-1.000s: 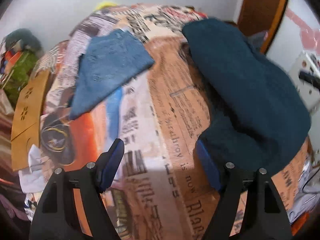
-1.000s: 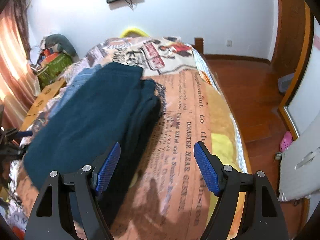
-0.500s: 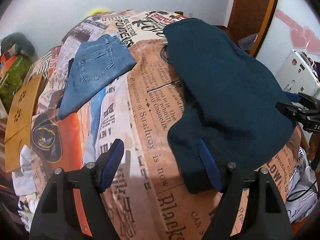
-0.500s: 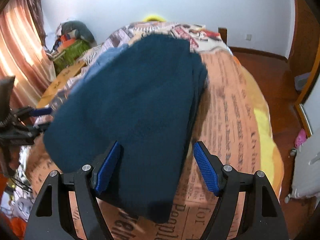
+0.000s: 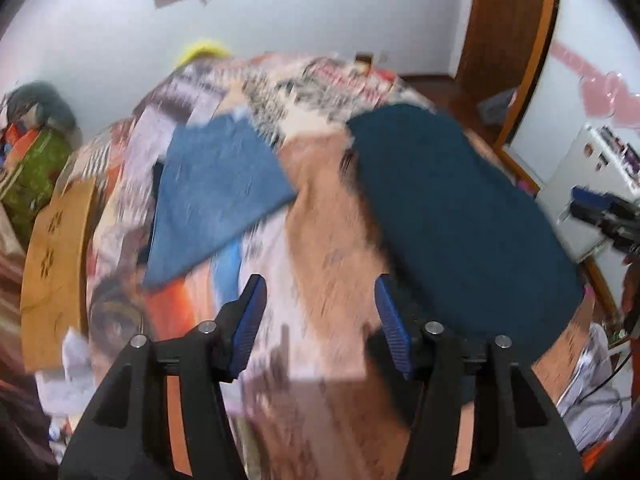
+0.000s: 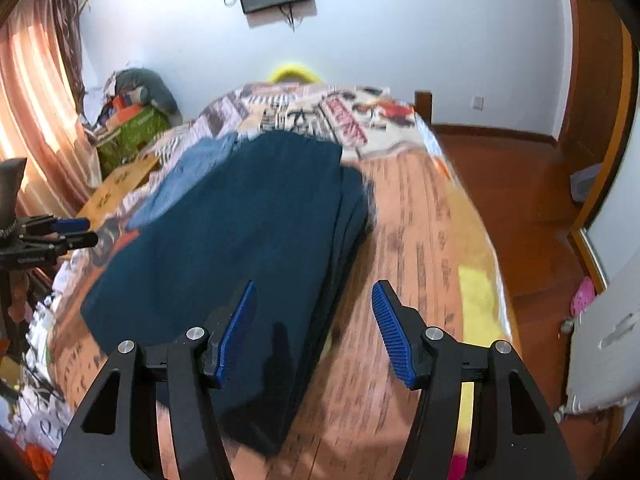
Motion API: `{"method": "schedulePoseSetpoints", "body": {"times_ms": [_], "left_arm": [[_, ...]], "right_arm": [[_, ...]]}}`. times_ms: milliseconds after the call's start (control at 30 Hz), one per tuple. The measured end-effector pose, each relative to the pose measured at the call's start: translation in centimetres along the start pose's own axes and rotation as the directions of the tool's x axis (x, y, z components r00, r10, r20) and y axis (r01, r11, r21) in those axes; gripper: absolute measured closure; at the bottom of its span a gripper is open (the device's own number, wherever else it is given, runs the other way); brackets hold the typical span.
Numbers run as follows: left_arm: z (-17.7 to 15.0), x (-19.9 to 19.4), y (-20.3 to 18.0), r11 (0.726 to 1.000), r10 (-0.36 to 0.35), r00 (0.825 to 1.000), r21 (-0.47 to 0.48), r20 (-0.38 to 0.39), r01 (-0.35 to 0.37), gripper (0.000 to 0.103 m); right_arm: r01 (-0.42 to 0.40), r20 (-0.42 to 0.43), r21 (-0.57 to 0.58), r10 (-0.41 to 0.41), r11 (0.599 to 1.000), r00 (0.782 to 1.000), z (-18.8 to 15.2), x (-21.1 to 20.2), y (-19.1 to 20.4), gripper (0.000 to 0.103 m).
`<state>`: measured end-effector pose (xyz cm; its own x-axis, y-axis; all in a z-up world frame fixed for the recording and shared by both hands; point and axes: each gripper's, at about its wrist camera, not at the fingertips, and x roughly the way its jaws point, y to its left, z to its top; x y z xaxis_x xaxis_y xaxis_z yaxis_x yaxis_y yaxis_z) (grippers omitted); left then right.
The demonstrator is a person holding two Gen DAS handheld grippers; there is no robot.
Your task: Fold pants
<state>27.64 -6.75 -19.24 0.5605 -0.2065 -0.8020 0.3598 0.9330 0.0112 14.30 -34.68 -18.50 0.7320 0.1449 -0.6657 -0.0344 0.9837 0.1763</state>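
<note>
The dark teal pants (image 5: 460,216) lie folded into a long stack on the right half of the bed. In the right wrist view the pants (image 6: 240,240) fill the middle. My left gripper (image 5: 318,292) hovers over bare bedspread just left of the stack's near corner. Its jaws are closing with nothing between them. My right gripper (image 6: 314,296) hangs above the stack's near right edge. Its jaws are closing too, and no cloth is pinched. Each view shows the other gripper at its side: the right gripper (image 5: 600,208) and the left gripper (image 6: 60,232).
Folded blue jeans (image 5: 216,196) lie on the left part of the newspaper-print bedspread (image 5: 320,208). A wooden board (image 5: 52,264) and a green bag (image 5: 32,168) stand beside the bed. Wooden floor (image 6: 520,208) runs along the bed's right side. Both views are motion-blurred.
Both grippers' jaws have narrowed. Both hands have drawn back and up from the teal pants, which now lie flat on the bed and look smaller in the right wrist view.
</note>
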Motion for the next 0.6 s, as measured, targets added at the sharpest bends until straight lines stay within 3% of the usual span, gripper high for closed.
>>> {"method": "schedulePoseSetpoints", "body": {"times_ms": [100, 233, 400, 500, 600], "left_arm": [[3.4, 1.0, -1.0, 0.999, -0.032, 0.998, 0.018, 0.044, 0.032, 0.044], [7.7, 4.6, -1.8, 0.996, -0.088, 0.995, 0.037, 0.045, 0.086, 0.044], [10.5, 11.0, -2.6, 0.99, -0.127, 0.991, 0.056, -0.037, 0.129, 0.044], [11.0, 14.6, -2.9, 0.989, -0.131, 0.987, 0.057, -0.089, 0.136, 0.044], [11.5, 16.6, -2.9, 0.982, -0.182, 0.978, 0.032, -0.104, 0.187, 0.044]], "right_arm": [[-0.006, 0.024, -0.027, 0.007, 1.0, 1.0, 1.7, 1.1, 0.1, 0.047], [-0.02, 0.025, -0.06, 0.021, 0.998, 0.999, 3.8, 3.9, 0.1, 0.047], [-0.047, 0.001, -0.08, 0.047, 0.996, 0.999, 5.7, 7.5, -0.5, 0.047], [-0.074, -0.023, -0.059, 0.073, 0.996, 0.997, 6.6, 9.8, -1.3, 0.054], [-0.107, -0.042, -0.019, 0.106, 0.994, 0.993, 7.4, 12.0, -2.3, 0.059]]}}
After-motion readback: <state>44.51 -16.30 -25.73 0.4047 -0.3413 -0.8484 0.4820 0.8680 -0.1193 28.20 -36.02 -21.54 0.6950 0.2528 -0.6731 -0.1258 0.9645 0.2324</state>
